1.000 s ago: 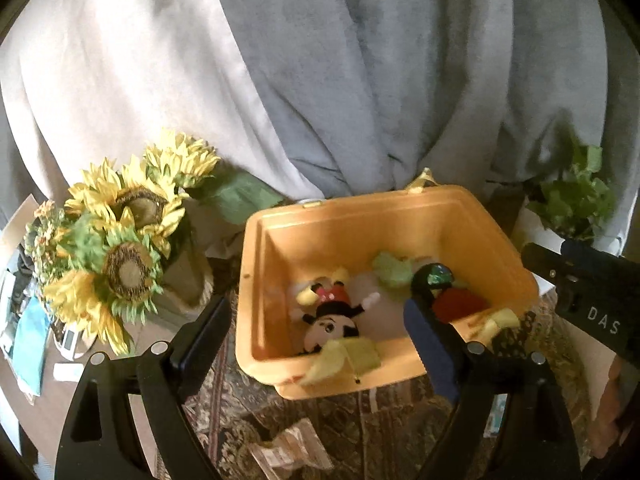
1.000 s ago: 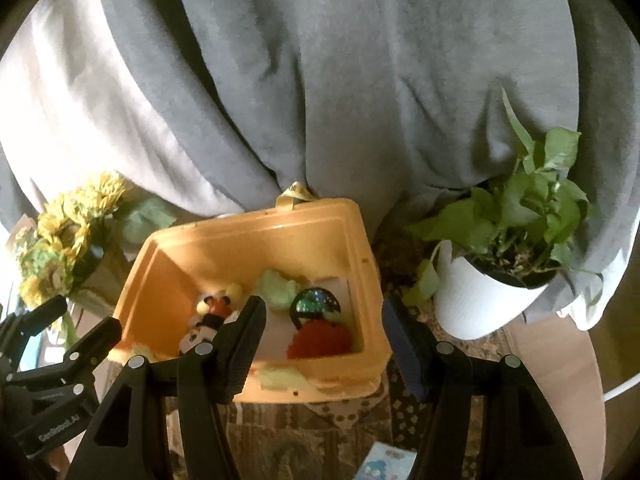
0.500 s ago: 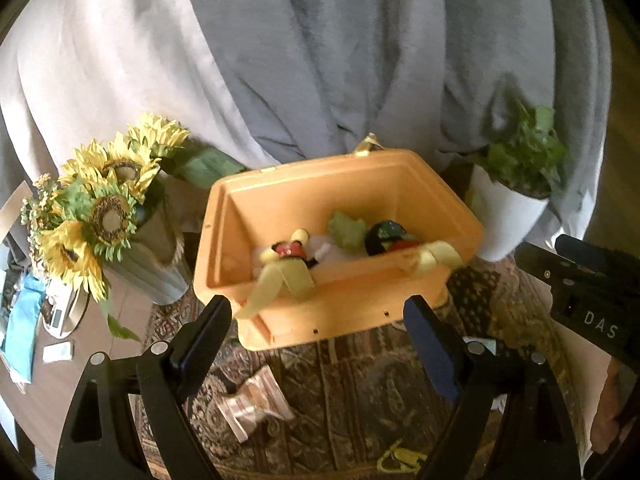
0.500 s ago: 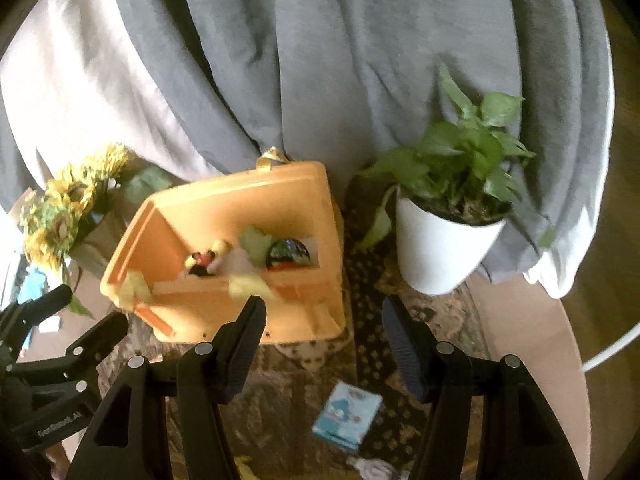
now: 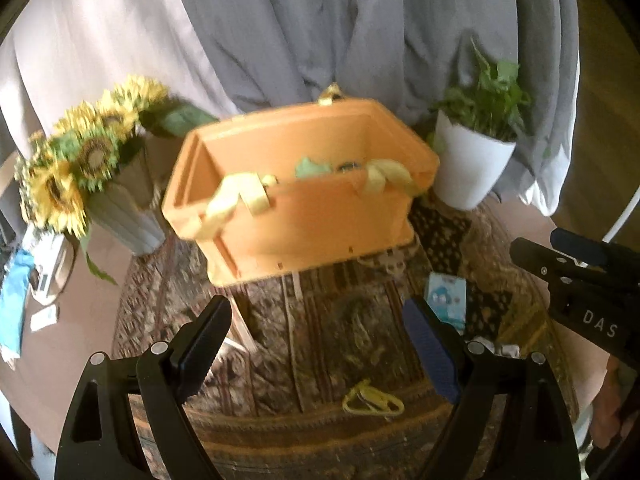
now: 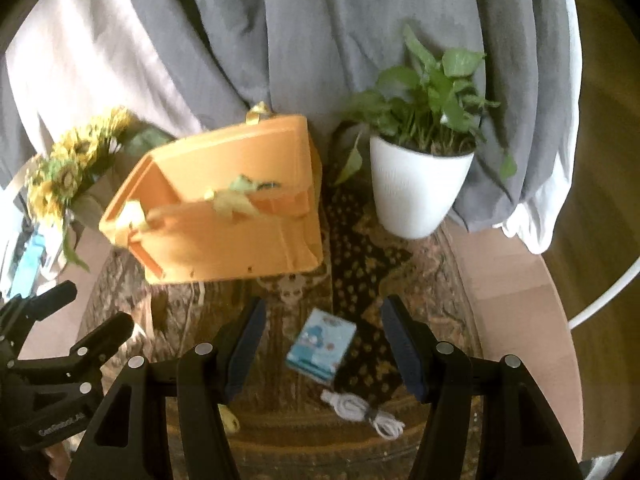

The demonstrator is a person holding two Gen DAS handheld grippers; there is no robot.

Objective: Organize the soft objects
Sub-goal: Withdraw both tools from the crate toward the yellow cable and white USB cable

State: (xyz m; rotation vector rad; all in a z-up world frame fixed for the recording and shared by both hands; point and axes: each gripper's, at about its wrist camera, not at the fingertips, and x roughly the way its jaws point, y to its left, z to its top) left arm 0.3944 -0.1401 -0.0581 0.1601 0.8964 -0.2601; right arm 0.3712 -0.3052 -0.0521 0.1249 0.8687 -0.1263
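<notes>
Patterned rug (image 6: pixel 360 240), one orange bin (image 6: pixel 224 216), one white potted plant (image 6: pixel 416 188), left gripper (image 5: pixel 320 344) and right gripper (image 6: pixel 324 344) both spread apart, empty.

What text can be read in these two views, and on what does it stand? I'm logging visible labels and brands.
"DAS": white letters on the black body of the right gripper, seen in the left wrist view.
White lettering on the body of the left gripper, in the right wrist view: too blurred to read.
Blue cartoon packet on the rug: print too small and blurred to read.
Nothing else carries legible text.
</notes>
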